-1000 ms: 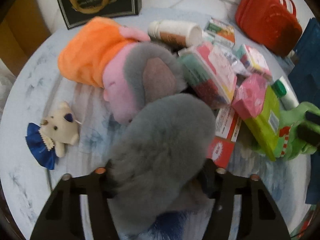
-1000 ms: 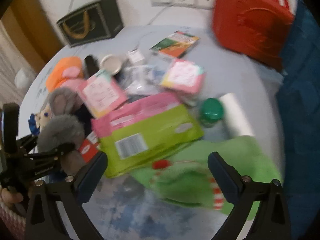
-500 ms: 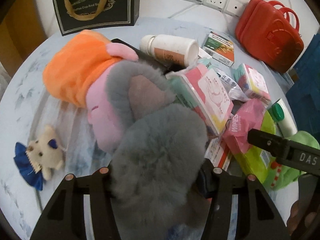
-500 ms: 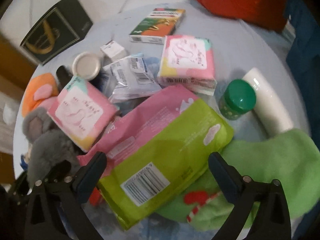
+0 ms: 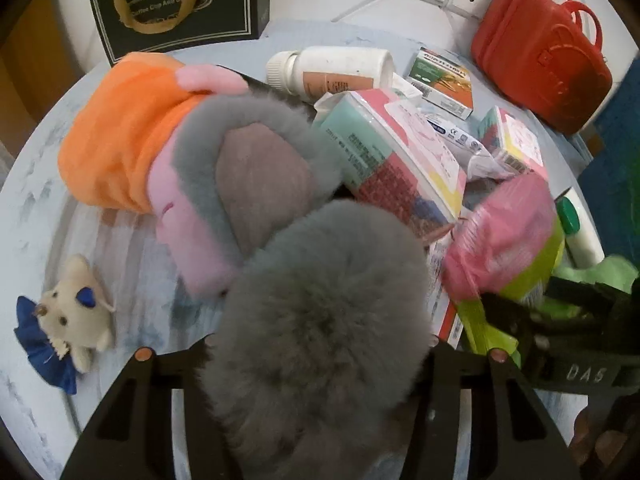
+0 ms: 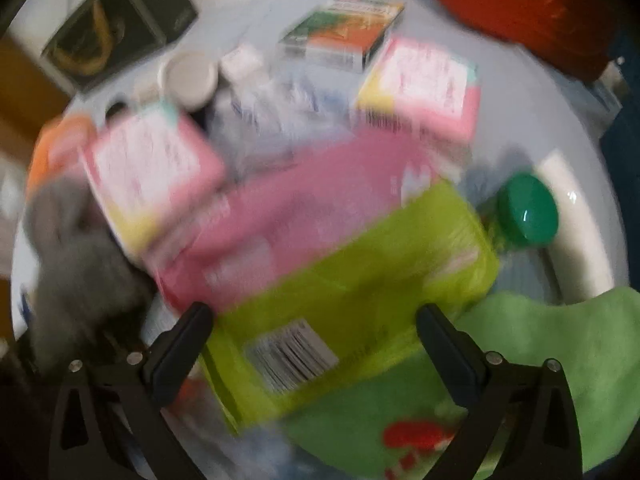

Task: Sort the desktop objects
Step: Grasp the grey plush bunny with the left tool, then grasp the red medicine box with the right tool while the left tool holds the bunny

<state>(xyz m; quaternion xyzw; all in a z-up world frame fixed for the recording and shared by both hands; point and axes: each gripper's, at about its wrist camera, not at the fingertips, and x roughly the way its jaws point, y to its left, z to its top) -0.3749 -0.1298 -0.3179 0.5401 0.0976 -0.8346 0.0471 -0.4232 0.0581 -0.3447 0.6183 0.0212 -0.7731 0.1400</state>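
Grey fur, left wrist view: a grey plush slipper (image 5: 320, 320) fills the gap between the fingers of the left gripper (image 5: 320, 354), which are closing with their pads pressed into its fluffy sides.
Second slipper: its pair (image 5: 256, 168) lies just beyond, sole lining up, resting against a pink and orange plush toy (image 5: 132, 140).
Small toy: a cream bear with a blue skirt (image 5: 68, 320) lies alone at the left on the pale blue tabletop (image 5: 44, 184).
Pile at right: a pink and teal tissue pack (image 5: 392, 160) leans on the slippers; behind it a white pill bottle (image 5: 332, 68) lies on its side, next to a green and orange box (image 5: 444, 78).
Far edge: a black gift bag (image 5: 176, 4) and a red case (image 5: 540, 52) stand by the wall.
Lower right: the right gripper's dark frame (image 5: 560, 344) is beside the wipes.

Lime plastic, right wrist view (blurred): a lime and pink wipes pack (image 6: 352, 280) lies between the fingers of the right gripper (image 6: 314, 332), spread wide with neither pad pressing on it.
Beside it: a green-capped white bottle (image 6: 528, 208) at right, a green plush toy (image 6: 540, 360) under the right finger.
Farther back: a second tissue pack (image 6: 424, 84).
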